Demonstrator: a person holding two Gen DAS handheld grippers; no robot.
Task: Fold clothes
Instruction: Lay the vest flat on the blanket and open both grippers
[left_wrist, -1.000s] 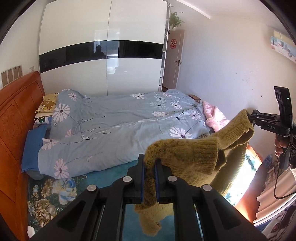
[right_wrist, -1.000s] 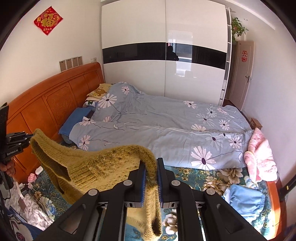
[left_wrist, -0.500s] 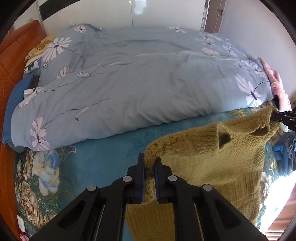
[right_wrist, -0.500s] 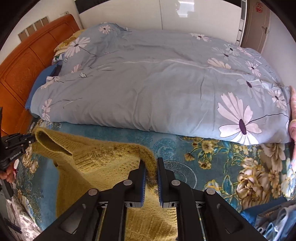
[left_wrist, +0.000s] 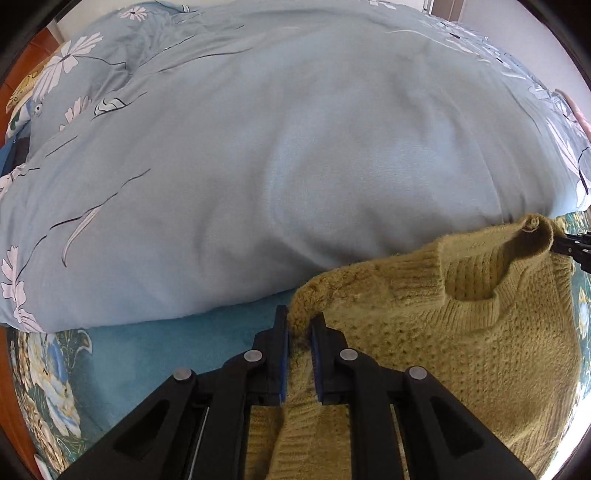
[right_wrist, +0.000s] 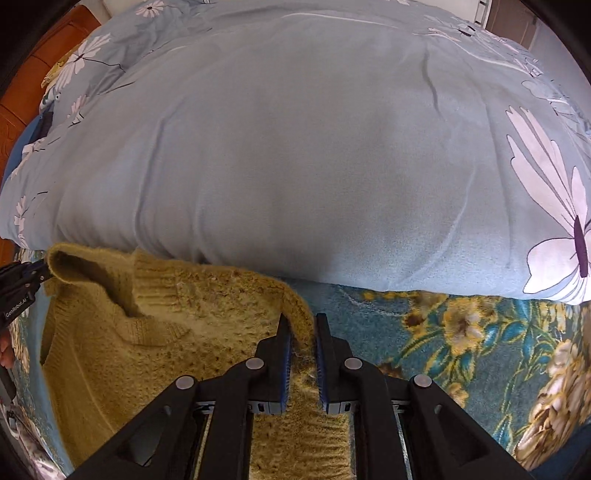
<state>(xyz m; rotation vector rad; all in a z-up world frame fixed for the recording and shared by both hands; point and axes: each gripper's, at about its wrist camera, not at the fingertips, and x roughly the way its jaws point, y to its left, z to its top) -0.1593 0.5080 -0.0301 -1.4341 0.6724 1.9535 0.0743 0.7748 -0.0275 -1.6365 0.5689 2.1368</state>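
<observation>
Bedroom light falls across a wide bed (left_wrist: 122, 354) whose teal sheet, printed with big flowers along its edges, shows at the near side. Most of the mattress is taken up by a puffy pale-blue duvet (left_wrist: 295, 155) with white daisy prints, and a bit of orange wooden headboard (right_wrist: 40, 66) shows at the far left corner.

Spread on the teal sheet, right up against the near edge of the duvet, is a mustard-yellow knitted sweater (left_wrist: 461, 350), its ribbed round neckline facing up. The person holds it by the two shoulders. The left claw (left_wrist: 300, 325) is pinched tight on a fold of knit at one shoulder, the wool bunched between its blue-lined pads. The right claw (right_wrist: 303, 325) is clamped the same way on the other shoulder, with yellow knit squeezed between its two black fingers and trailing back under them. From each side the other claw's black tip can be seen at the far shoulder, where the fabric lifts into a small raised peak.
</observation>
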